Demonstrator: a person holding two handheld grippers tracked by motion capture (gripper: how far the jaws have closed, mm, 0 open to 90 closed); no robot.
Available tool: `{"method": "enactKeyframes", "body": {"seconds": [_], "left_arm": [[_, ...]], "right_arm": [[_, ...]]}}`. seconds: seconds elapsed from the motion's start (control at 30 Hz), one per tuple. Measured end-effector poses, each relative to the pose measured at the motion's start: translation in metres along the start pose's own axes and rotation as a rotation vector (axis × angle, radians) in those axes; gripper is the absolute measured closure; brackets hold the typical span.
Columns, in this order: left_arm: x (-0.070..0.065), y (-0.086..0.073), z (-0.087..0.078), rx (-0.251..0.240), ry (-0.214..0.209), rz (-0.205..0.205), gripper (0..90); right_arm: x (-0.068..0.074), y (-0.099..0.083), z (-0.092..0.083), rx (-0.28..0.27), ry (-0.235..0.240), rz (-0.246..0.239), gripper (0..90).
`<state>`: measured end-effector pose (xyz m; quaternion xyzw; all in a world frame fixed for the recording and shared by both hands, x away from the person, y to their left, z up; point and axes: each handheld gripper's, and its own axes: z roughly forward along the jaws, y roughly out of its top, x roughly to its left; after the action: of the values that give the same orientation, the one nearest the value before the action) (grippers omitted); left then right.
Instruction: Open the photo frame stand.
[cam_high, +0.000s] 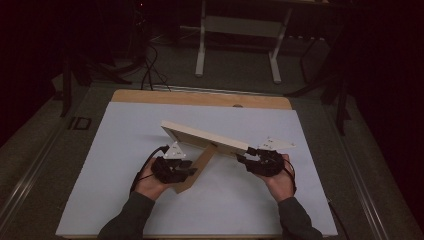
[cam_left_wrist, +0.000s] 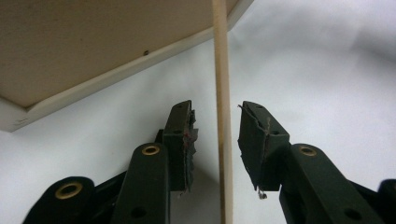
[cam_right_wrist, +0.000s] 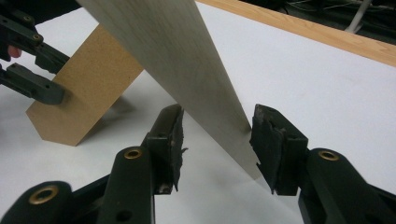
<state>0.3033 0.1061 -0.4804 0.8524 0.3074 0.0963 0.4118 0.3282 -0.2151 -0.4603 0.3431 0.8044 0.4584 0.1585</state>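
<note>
A pale wooden picture frame (cam_high: 205, 135) stands tilted on the white sheet, propped by its brown stand leg (cam_high: 200, 167). My left gripper (cam_high: 190, 167) is at the leg's lower end. In the left gripper view the leg (cam_left_wrist: 223, 93) runs edge-on between the jaws, with a gap on each side, and the left gripper (cam_left_wrist: 217, 135) is open. My right gripper (cam_right_wrist: 217, 140) straddles the frame's right end (cam_right_wrist: 177, 56). Its right pad is against the frame's edge and the left pad stands off. The left gripper (cam_right_wrist: 63, 78) also brackets the brown leg (cam_right_wrist: 88, 98) there.
A white sheet (cam_high: 125, 165) covers the table, with a wooden strip (cam_high: 200, 97) bare along the far edge. Beyond it stand a dark floor, cables and a white table base (cam_high: 237, 45). Both forearms come in from the near edge.
</note>
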Motion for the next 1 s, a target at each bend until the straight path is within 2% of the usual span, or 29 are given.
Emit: {"method": "enactKeyframes", "body": {"seconds": [0.2,0.3,0.63,0.77,0.93,1.0], "left_arm": [[0.003,-0.003,-0.009,-0.023,-0.008,-0.017,66.2],[0.005,-0.003,-0.013,-0.026,0.0,-0.035,67.2],[0.011,-0.006,-0.028,-0.059,0.021,-0.052,70.3],[0.014,-0.005,-0.032,-0.078,0.008,-0.07,70.3],[0.02,-0.004,-0.035,-0.098,0.016,-0.088,70.2],[0.023,-0.004,-0.035,-0.106,0.001,-0.107,70.3]], "right_arm": [[-0.001,-0.001,0.0,0.008,0.006,0.0,51.9],[-0.001,-0.002,0.001,0.011,0.008,0.004,51.2],[-0.003,-0.004,-0.001,0.018,0.026,0.007,51.6],[-0.003,-0.005,-0.003,0.021,0.03,0.006,51.3],[-0.004,-0.008,-0.004,0.054,0.055,0.009,50.6],[-0.004,-0.009,-0.005,0.066,0.058,0.008,50.6]]}}
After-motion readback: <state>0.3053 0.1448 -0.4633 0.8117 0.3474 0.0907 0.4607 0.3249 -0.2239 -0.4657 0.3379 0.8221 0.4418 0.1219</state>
